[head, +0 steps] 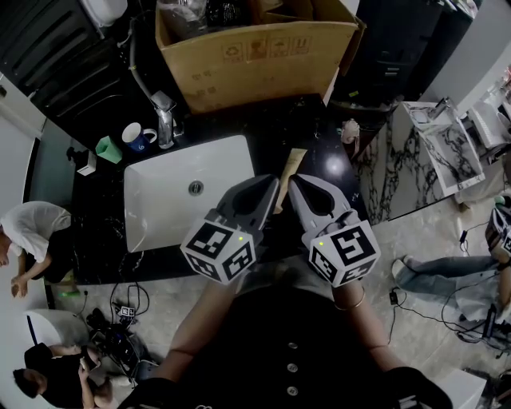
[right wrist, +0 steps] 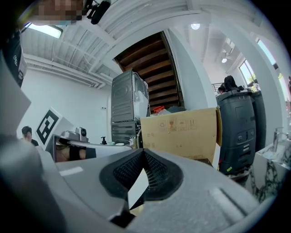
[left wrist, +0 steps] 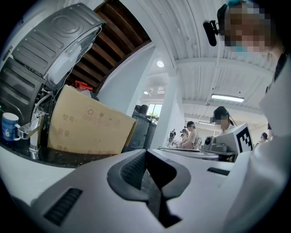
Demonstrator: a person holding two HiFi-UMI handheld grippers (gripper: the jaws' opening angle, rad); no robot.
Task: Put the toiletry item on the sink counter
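Left of the white basin (head: pixel 160 204), a blue mug (head: pixel 137 136) stands on the dark sink counter (head: pixel 319 156), with the chrome faucet (head: pixel 164 118) at the basin's back edge. Behind the basin sits an open cardboard box (head: pixel 255 64). We cannot single out the toiletry item. We judge it lies in that box, where clear-wrapped goods (head: pixel 188 16) show at the top.

At the basin's front right corner we hold the left gripper (head: pixel 270 187) clenched and empty. Just beside it, the right gripper (head: pixel 299 185) is likewise closed on nothing. Further right of the basin, a small pale thing (head: pixel 349 128) rests on the counter; we cannot identify it.

We expect a light, smooth plastic item, slippery if wrapped. We would grip it across the middle of its body with modest pressure.
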